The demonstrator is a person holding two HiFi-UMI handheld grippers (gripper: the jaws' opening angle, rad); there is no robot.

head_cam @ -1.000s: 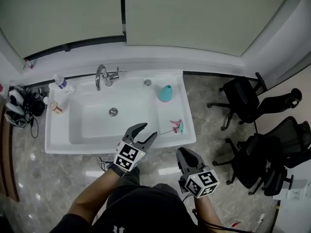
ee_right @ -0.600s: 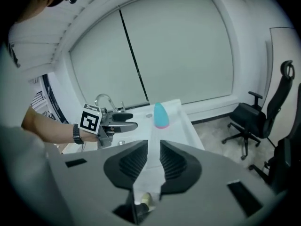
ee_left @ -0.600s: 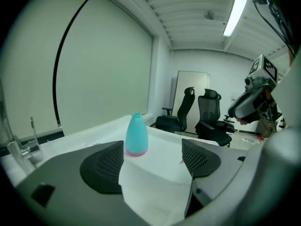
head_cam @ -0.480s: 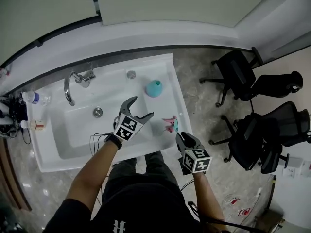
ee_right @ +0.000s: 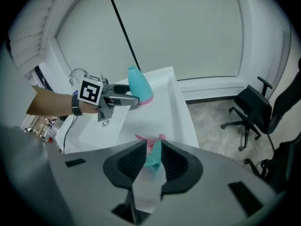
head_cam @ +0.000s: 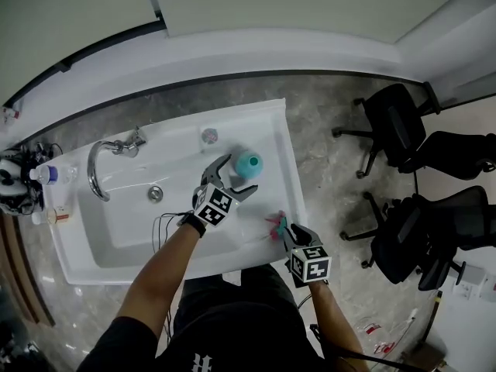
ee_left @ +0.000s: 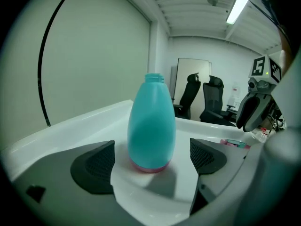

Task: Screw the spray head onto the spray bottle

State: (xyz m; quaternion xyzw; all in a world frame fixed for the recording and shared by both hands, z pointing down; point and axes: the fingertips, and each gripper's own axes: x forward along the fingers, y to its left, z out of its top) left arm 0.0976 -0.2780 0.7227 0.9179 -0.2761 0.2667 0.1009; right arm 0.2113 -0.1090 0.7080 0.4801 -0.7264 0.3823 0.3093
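The spray bottle (head_cam: pixel 249 163) stands upright on the flat right ledge of the white worktop (head_cam: pixel 267 196), just beside the basin (head_cam: pixel 147 215). It is teal with a pink band at its foot, and its neck is open at the top.

The left hand-held gripper (head_cam: pixel 236 175) is wide open. In the left gripper view its two dark pads (ee_left: pixel 94 166) stand on either side of the bottle with a clear gap at each side, so they touch nothing. The bottle is between the jaw tips, a little toward their far end.

The spray head (ee_right: pixel 151 149) lies on the same ledge, nearer to the front edge of the worktop and apart from the bottle. It is pink and teal. The right hand-held gripper (head_cam: pixel 285 231) is closed down on it. In the right gripper view the jaws are almost together and the teal part fills the narrow slot between them, while the pink part shows just past the tips.

The faucet (head_cam: pixel 97 161) curves over the basin at the left end. Black office chairs (head_cam: pixel 395 122) stand on the stone floor, well apart to the right.
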